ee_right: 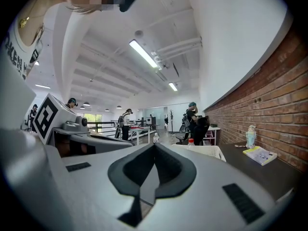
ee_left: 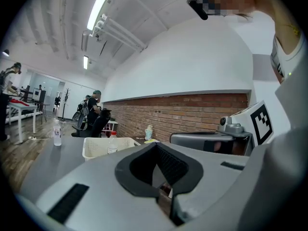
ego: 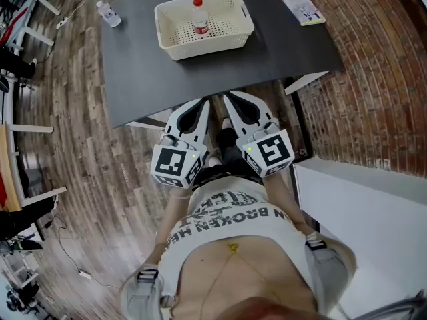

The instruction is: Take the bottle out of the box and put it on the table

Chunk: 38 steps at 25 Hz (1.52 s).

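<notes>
Table (ego: 147, 65) matt dark grey, smooth. Box (ego: 207, 43) cream perforated plastic. Bottle (ego: 199, 20) clear plastic w/ red cap. Floor (ego: 87, 152) wood planks, slight sheen. Wall (ego: 373, 99) rough red brick. L gripper (ego: 202, 105) & R gripper (ego: 231, 100) matt grey plastic, pads (ee_right: 170, 166) black, ribbed. Shirt (ego: 233, 219) cloth.

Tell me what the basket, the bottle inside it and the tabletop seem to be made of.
Basket: likely moulded plastic, cream, matte; its walls are a regular perforated grid.
Bottle: probably clear plastic; see-through body, red cap.
Tabletop: dark grey, smooth, matte; laminate or painted board, can't tell.
</notes>
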{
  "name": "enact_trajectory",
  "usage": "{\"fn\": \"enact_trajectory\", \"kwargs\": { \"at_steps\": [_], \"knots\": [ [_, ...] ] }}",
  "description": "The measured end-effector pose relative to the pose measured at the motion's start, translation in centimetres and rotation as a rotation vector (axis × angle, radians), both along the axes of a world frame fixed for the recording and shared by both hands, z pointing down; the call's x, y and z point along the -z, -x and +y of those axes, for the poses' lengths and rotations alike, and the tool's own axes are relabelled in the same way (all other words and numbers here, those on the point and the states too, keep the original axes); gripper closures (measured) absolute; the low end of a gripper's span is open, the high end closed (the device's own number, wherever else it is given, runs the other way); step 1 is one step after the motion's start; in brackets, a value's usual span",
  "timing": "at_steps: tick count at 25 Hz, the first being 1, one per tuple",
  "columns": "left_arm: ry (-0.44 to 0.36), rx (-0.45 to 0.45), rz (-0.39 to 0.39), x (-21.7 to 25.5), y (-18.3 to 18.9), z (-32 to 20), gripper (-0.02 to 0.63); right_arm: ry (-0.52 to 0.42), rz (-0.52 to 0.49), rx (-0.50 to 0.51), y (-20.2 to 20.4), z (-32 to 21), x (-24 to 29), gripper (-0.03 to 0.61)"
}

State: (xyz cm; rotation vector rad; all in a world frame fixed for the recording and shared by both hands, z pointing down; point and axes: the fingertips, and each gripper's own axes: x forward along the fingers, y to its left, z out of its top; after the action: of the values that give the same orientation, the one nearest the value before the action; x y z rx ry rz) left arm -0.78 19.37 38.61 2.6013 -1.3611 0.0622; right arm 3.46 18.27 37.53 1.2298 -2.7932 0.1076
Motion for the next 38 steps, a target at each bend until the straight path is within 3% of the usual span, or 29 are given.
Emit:
{"fn": "enact_trajectory", "kwargs": {
  "at_steps": [13,38],
  "knots": [
    [0.013,0.049,-0.012,0.9,1.3,-6.5,0.607,0.01,-0.003,0.085,1.9,-6.5,0.9,0.571],
    [0.012,0.123,-0.031,1.4,-2.5,-14.6,0.607,0.024,-0.025,0.166,-1.4,-15.2,0.8,0.571]
  ]
}}
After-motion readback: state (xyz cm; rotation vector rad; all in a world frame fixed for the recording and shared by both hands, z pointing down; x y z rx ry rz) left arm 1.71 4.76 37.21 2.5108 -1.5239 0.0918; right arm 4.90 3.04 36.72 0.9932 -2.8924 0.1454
